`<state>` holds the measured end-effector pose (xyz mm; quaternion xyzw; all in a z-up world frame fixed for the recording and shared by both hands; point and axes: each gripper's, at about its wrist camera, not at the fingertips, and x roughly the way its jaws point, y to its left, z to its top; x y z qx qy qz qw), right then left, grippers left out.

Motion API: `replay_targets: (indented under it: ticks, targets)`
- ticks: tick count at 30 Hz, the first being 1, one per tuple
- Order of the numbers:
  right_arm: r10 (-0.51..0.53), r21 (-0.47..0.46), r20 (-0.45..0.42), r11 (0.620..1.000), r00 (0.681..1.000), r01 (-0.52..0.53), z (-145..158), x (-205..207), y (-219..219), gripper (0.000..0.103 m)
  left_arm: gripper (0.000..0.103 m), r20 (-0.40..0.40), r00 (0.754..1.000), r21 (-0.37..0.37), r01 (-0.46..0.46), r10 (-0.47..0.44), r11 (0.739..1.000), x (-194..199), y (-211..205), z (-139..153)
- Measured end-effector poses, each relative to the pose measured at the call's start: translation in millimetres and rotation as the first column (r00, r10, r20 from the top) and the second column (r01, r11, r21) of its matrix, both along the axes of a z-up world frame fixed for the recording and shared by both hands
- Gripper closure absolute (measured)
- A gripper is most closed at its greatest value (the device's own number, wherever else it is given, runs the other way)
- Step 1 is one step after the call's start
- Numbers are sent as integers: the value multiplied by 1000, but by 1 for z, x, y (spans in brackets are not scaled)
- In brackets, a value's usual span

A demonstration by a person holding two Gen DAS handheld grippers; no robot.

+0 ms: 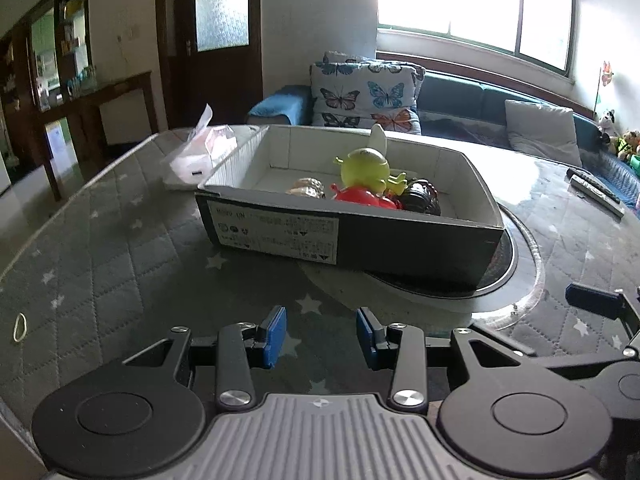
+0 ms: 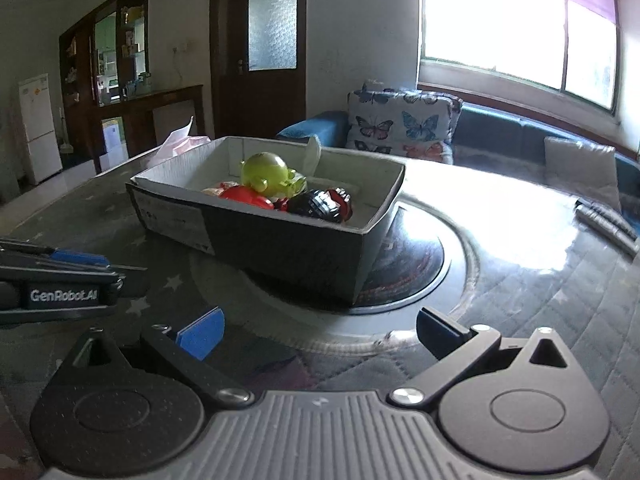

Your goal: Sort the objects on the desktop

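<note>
The table (image 1: 100, 240) wears a grey quilted cover with pale stars, and a round glass turntable (image 1: 520, 276) sits on it. On that turntable rests an open cardboard box (image 1: 348, 240), dark outside and white inside, already holding a green alien toy (image 1: 366, 170), a red toy (image 1: 360, 196), a black ridged toy (image 1: 422, 196) and a pale golden ball (image 1: 308, 189), all crowded together toward the near wall. The left gripper (image 1: 321, 334) hovers low over the table just short of the box, its blue-padded fingers (image 1: 276, 334) parted moderately and holding nothing. The right gripper (image 2: 320, 334) is beside it, its fingers (image 2: 202, 336) spread wider, likewise empty and touching nothing. A small rubber band (image 1: 20, 327) lies alone near the table's left edge.
</note>
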<state>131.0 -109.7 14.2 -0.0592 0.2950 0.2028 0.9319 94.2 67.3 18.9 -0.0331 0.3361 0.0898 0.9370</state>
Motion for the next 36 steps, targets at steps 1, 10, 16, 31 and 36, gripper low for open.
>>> replay_targets:
  ticks: [1, 10, 16, 31, 36]
  targets:
    - [3, 5, -5, 1000, 1000, -3, 0, 0, 0, 0, 62, 2, 1000, 4, 0, 0, 1000, 0, -1, 0]
    - [1, 15, -19, 1000, 1000, -1, -2, -5, 5, 0, 62, 15, 1000, 49, -25, 25, 998, 3, -3, 2]
    - [3, 20, -21, 1000, 1000, -2, 0, -3, 9, 0, 62, 19, 999, 69, -36, 34, 997, 6, -1, 3]
    - [-1, 17, -33, 1000, 999, 2, 2, 10, 19, 0, 62, 7, 998, 108, -55, 55, 993, 21, 7, 2]
    - [-3, 13, -39, 1000, 999, 3, 1, 16, 24, 0, 62, -1, 998, 115, -54, 55, 992, 27, 9, 1]
